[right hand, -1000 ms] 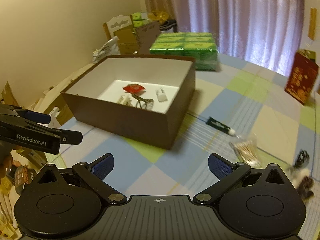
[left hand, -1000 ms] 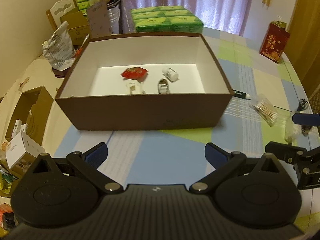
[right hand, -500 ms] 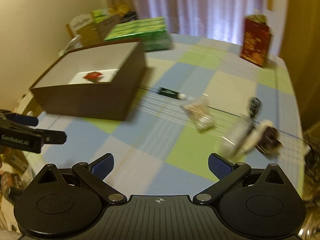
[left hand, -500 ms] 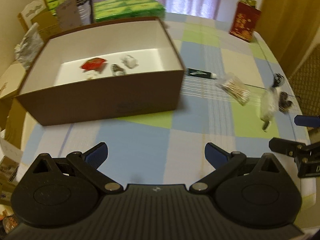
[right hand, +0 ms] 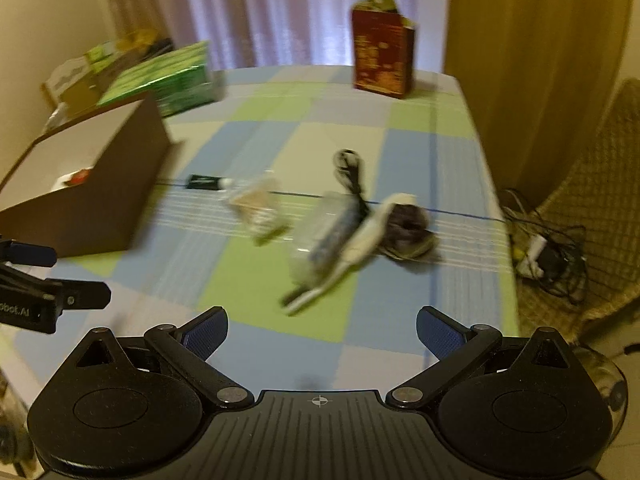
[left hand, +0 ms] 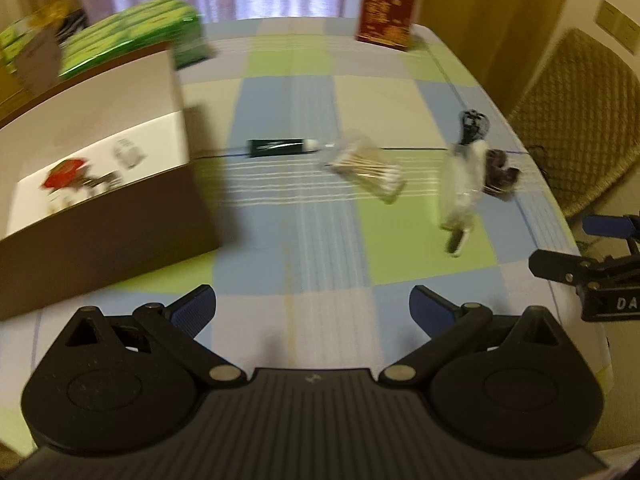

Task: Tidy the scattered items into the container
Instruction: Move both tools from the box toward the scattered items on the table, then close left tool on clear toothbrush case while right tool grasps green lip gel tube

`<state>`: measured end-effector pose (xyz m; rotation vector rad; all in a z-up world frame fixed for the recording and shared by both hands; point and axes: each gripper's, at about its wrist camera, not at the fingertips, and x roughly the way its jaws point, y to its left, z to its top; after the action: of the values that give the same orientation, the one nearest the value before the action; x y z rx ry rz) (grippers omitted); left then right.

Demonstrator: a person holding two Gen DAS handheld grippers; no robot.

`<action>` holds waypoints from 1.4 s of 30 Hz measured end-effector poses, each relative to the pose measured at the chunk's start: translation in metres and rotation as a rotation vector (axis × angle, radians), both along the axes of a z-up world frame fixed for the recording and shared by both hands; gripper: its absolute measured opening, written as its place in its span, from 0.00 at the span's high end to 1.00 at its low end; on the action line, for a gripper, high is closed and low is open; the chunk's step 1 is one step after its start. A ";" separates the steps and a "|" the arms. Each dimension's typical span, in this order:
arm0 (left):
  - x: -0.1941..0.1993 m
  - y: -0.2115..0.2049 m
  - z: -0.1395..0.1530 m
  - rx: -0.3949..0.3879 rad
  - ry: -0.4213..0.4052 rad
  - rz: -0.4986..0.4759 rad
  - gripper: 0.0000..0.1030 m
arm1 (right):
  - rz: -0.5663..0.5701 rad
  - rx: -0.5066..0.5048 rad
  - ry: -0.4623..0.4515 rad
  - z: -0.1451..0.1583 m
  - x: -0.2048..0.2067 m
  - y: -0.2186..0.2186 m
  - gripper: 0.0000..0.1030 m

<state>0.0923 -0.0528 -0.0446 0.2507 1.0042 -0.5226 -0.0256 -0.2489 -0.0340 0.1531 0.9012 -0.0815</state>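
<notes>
Both views swung right off box (left hand: 100, 216); both tools, left (left hand: 312, 308) & right (right hand: 322, 330), released, empty. Right of box: tube (left hand: 280, 147), swabs (left hand: 368, 170), prob. toothbrush pack (right hand: 332, 236). Floor cables (right hand: 548, 252) only in right view.

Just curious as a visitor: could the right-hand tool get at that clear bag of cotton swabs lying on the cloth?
Probably yes. The right gripper has its jaws wide open and empty, and the bag of cotton swabs lies in the open on the checked cloth, apart from the brown box, with nothing between them.
</notes>
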 end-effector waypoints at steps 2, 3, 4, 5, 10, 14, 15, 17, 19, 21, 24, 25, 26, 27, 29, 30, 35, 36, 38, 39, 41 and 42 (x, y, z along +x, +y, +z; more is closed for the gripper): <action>0.002 -0.014 -0.006 0.000 0.005 -0.036 0.02 | -0.036 0.012 0.005 -0.006 -0.001 -0.012 0.00; 0.003 -0.022 -0.009 -0.001 0.009 -0.055 0.02 | -0.053 0.017 0.008 -0.009 -0.001 -0.018 0.00; 0.003 -0.029 -0.012 -0.002 0.013 -0.076 0.03 | -0.068 0.023 0.012 -0.011 -0.002 -0.024 0.00; 0.004 -0.036 -0.015 -0.004 0.017 -0.096 0.04 | -0.079 0.027 0.016 -0.013 -0.001 -0.029 0.00; 0.011 -0.068 -0.029 -0.001 0.035 -0.179 0.05 | -0.119 0.035 0.040 -0.025 -0.001 -0.049 0.00; 0.019 -0.091 -0.036 -0.001 0.041 -0.235 0.07 | -0.142 0.045 0.049 -0.032 0.003 -0.063 0.00; 0.021 -0.097 -0.037 -0.002 0.042 -0.247 0.07 | -0.148 0.049 0.050 -0.033 0.004 -0.066 0.00; 0.026 -0.107 -0.040 -0.004 0.046 -0.269 0.07 | -0.159 0.055 0.049 -0.034 0.006 -0.073 0.00; 0.030 -0.117 -0.042 -0.011 0.052 -0.291 0.08 | -0.165 0.054 0.051 -0.036 0.008 -0.079 0.00; 0.033 -0.126 -0.044 -0.021 0.062 -0.316 0.11 | -0.173 0.051 0.054 -0.036 0.011 -0.085 0.00; 0.037 -0.137 -0.046 -0.031 0.070 -0.343 0.16 | -0.189 0.055 0.056 -0.037 0.014 -0.094 0.00; 0.039 -0.141 -0.047 -0.032 0.071 -0.348 0.18 | -0.192 0.056 0.057 -0.038 0.016 -0.097 0.00; 0.041 -0.144 -0.048 -0.035 0.073 -0.354 0.21 | -0.196 0.056 0.059 -0.038 0.017 -0.099 0.00; 0.043 -0.148 -0.049 -0.036 0.075 -0.360 0.22 | -0.198 0.056 0.060 -0.039 0.018 -0.101 0.00; 0.048 -0.154 -0.051 -0.037 0.078 -0.372 0.27 | -0.200 0.058 0.062 -0.039 0.020 -0.105 0.00; 0.050 -0.157 -0.051 -0.037 0.078 -0.380 0.28 | -0.201 0.058 0.062 -0.040 0.020 -0.106 0.00; 0.060 -0.175 -0.055 -0.030 0.071 -0.420 0.38 | -0.204 0.062 0.066 -0.041 0.024 -0.109 0.00; 0.062 -0.179 -0.057 -0.028 0.076 -0.424 0.41 | -0.205 0.063 0.067 -0.041 0.025 -0.109 0.00; 0.067 -0.183 -0.063 -0.031 0.095 -0.423 0.53 | -0.207 0.065 0.069 -0.042 0.025 -0.110 0.00; 0.069 -0.185 -0.067 -0.029 0.107 -0.417 0.57 | -0.209 0.066 0.070 -0.042 0.025 -0.110 0.00; 0.071 -0.187 -0.072 -0.026 0.118 -0.410 0.69 | -0.210 0.067 0.072 -0.042 0.024 -0.110 0.00; 0.072 -0.186 -0.073 -0.032 0.122 -0.408 0.69 | -0.211 0.068 0.074 -0.043 0.024 -0.110 0.00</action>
<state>0.1639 -0.2386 -0.1179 0.4024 1.0668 -0.9327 -0.0014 -0.3588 -0.0767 0.3099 0.9601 -0.2542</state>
